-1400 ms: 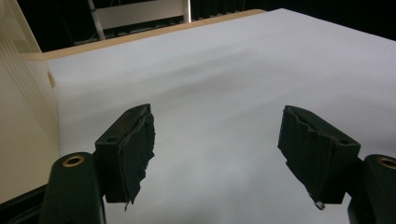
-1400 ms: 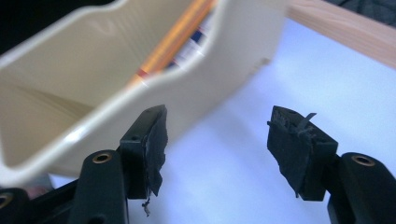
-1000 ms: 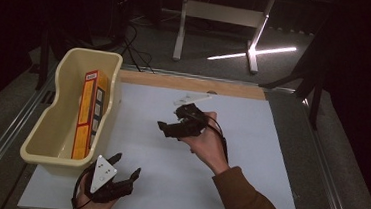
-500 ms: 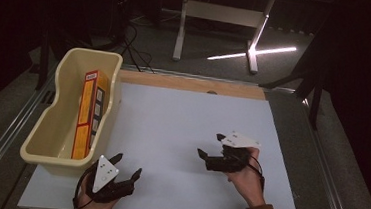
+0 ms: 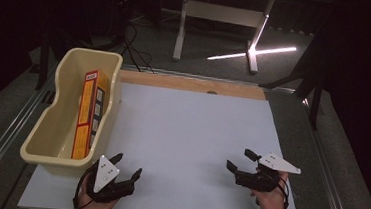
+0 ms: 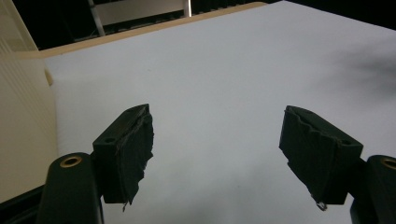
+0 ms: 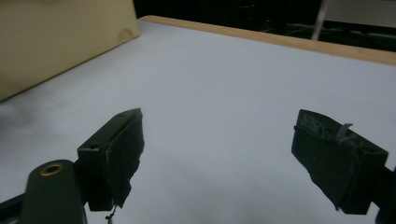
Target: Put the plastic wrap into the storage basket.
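— Where are your two tools right now?

— Your left gripper sits at the near left corner of the white rectangular table top, jaws spread wide with nothing between them; in the left gripper view its black pads frame bare white surface. Your right gripper rests near the near right corner, well apart from the left, jaws likewise parted and empty — its own view shows the same blank white sheet between its black pads.

— And what else is on the table?

— A cream plastic oblong tub runs along the left edge, just beside your left gripper. Inside it an orange-and-red printed cardboard box stands on its long edge, leaning against the tub's right wall. A bare wooden strip shows along the far edge.
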Motion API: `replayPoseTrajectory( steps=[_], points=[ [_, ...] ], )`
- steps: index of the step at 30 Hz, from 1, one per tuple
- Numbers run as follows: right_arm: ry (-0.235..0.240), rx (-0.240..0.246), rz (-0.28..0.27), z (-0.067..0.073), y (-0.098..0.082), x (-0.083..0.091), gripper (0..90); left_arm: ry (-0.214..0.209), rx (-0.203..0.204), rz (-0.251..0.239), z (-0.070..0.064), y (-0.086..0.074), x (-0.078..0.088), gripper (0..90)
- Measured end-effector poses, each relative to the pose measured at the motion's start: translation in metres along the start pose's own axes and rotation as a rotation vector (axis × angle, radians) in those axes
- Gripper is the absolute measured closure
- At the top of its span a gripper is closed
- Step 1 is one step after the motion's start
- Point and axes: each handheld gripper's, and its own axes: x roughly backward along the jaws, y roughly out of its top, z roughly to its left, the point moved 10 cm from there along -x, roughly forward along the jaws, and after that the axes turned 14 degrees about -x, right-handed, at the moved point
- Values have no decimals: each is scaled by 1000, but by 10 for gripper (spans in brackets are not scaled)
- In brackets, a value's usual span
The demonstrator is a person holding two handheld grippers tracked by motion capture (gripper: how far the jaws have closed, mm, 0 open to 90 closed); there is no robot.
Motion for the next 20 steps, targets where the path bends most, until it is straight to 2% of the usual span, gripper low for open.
replayPoseTrajectory(
  steps=[2, 7, 13, 20],
  points=[
    [-15, -9, -4, -5, -3, 4, 167, 2, 2, 0, 1, 0, 0, 258],
    [-54, 9, 0, -13, -10, 11, 172, 6, 1, 3, 1, -1, 0, 258],
    [-55, 52, 20, -10, -15, 12, 171, 3, -7, 8, 0, -1, -2, 259],
    [-50, 70, 29, -9, -17, 10, 171, 6, -8, 9, 0, -1, -2, 258]
  ],
)
